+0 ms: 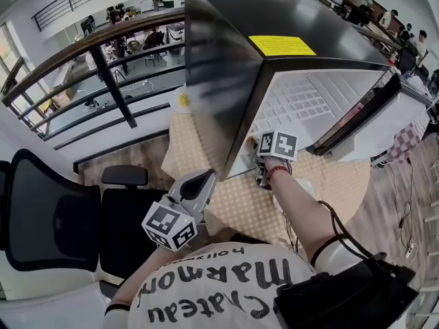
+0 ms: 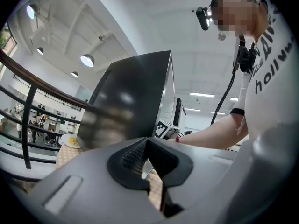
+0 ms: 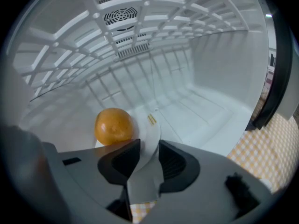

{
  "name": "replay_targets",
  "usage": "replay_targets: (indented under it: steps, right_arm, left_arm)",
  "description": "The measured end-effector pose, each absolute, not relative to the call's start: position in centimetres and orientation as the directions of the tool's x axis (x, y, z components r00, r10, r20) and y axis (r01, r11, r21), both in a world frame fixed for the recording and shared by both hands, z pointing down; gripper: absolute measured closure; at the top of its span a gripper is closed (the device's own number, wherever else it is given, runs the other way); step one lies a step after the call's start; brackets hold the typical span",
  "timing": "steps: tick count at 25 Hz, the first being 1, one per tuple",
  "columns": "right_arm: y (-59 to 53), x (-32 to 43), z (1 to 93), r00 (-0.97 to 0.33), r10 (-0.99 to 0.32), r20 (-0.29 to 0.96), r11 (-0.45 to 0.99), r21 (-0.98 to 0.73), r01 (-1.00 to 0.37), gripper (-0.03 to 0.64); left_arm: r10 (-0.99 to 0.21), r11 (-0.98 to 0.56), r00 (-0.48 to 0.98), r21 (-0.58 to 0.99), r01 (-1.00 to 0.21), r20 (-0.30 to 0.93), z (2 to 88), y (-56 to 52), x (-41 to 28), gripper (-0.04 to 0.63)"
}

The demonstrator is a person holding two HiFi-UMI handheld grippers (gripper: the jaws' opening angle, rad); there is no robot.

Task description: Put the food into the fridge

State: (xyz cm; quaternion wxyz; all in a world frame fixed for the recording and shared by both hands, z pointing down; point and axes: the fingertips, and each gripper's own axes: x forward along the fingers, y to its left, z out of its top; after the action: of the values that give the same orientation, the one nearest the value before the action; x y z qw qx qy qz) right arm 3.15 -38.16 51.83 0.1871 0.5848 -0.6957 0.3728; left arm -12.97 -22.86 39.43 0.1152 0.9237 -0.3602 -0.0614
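Note:
A small black fridge (image 1: 226, 67) stands on the table with its door (image 1: 357, 115) swung open to the right. My right gripper (image 3: 145, 146) is shut on the rim of a white plate (image 3: 148, 127) carrying an orange (image 3: 113, 125). It holds the plate inside the fridge's white interior (image 3: 205, 101), low over the floor. In the head view the right gripper (image 1: 264, 173) reaches into the fridge opening. My left gripper (image 1: 204, 178) hangs back near my chest by the fridge's left corner. It (image 2: 147, 143) is shut with nothing in it. A second plate of yellow food (image 1: 182, 100) sits behind the fridge.
The table wears a beige checkered cloth (image 1: 329, 184). A black office chair (image 1: 48, 211) stands to my left. Behind the table a dark railing (image 1: 103, 40) runs along a balcony edge. Cables trail on the floor (image 1: 405, 204) at the right.

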Motion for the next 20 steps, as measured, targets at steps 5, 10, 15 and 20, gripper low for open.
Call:
replay_targets:
  steps: [5, 10, 15, 20]
  right_arm:
    - [-38.2, 3.2, 51.8, -0.22, -0.678, 0.702, 0.055, -0.25, -0.967, 0.483]
    - [-37.8, 3.0, 51.5, -0.208, -0.681, 0.702, 0.071, -0.219, -0.973, 0.483]
    - [-37.5, 2.8, 51.1, -0.182, -0.69, 0.701, 0.124, -0.133, -0.983, 0.485]
    - [-37.4, 2.8, 49.5, -0.175, -0.739, 0.65, 0.179, -0.06, -0.982, 0.485]
  left_arm:
    - [-0.685, -0.708, 0.728, 0.264, -0.656, -0.028, 39.5, -23.3, -13.2, 0.593]
    - [-0.679, -0.715, 0.734, 0.255, -0.651, -0.029, 39.2, -22.9, -13.0, 0.593]
    - [-0.68, -0.714, 0.733, 0.255, -0.652, -0.03, 39.1, -22.6, -13.0, 0.592]
    - [-0.7, -0.692, 0.713, 0.273, -0.669, -0.027, 39.5, -22.0, -13.1, 0.592]
